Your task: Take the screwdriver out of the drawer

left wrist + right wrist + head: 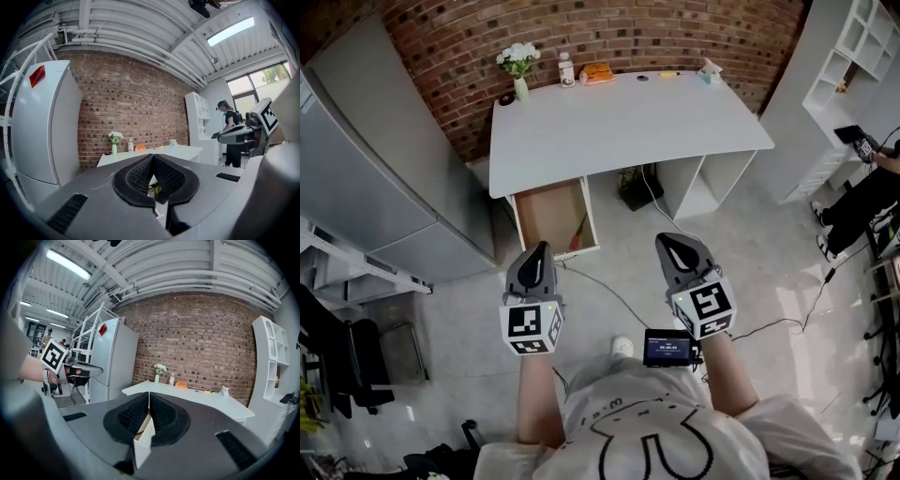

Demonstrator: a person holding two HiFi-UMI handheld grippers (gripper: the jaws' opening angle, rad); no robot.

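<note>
your left hand-held gripper (540, 247) and right hand-held gripper (668, 241) are closed, empty; screwdriver (578, 234) lies near the left one, lengthwise along the right wall of the drawer (546, 214).

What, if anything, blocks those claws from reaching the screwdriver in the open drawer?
Nothing visible does. The drawer is pulled out, open on top; the screwdriver lies uncovered along its right side, with just floor space between it and the left gripper and right gripper, both shut.
</note>
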